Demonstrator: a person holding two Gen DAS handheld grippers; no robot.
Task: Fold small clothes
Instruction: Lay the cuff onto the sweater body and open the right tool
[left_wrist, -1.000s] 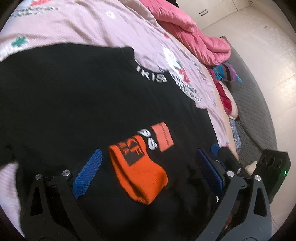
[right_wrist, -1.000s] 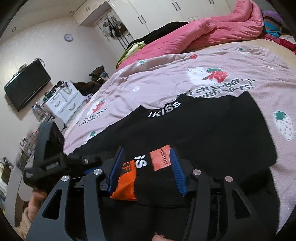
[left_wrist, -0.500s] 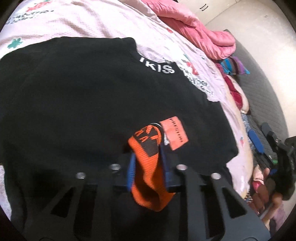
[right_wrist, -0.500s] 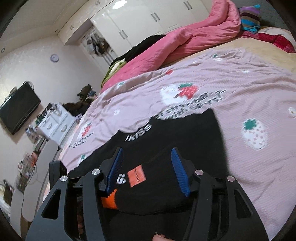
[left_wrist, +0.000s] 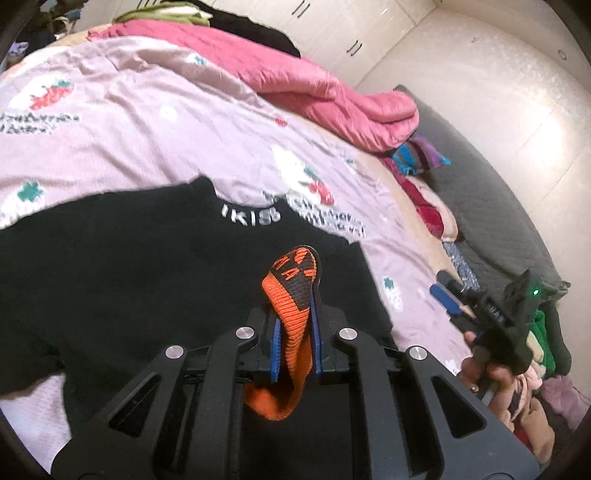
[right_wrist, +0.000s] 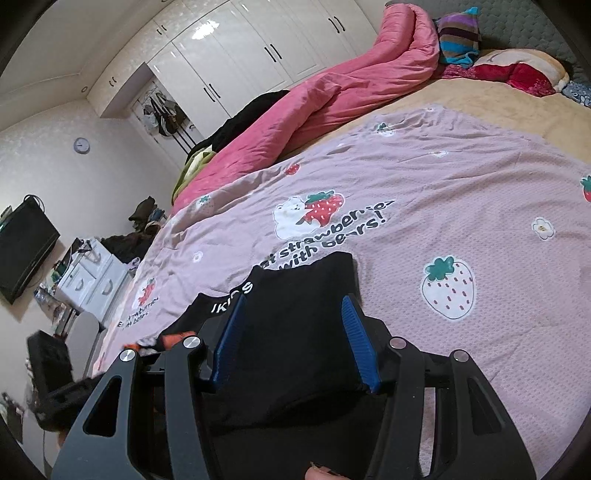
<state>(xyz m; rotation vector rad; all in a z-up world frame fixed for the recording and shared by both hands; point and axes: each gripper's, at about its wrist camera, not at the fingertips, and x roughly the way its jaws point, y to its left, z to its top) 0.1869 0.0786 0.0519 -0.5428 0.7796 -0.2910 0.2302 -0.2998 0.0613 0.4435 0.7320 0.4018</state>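
A bed (right_wrist: 461, 122) fills both views, spread with a pale pink strawberry-print blanket (right_wrist: 424, 177). A rumpled pink quilt (left_wrist: 306, 85) lies along its far side. A black garment (left_wrist: 122, 258) with white collar lettering lies flat on the blanket at the near edge. The right gripper (right_wrist: 295, 339) holds a black fabric fold between its blue pads; the cloth spans the gap from pad to pad. The left gripper (left_wrist: 295, 332) is clenched on an orange-and-black sock (left_wrist: 291, 295), held above the black garment, its ribbed cuff hanging below the pads and its patterned end sticking up beyond them.
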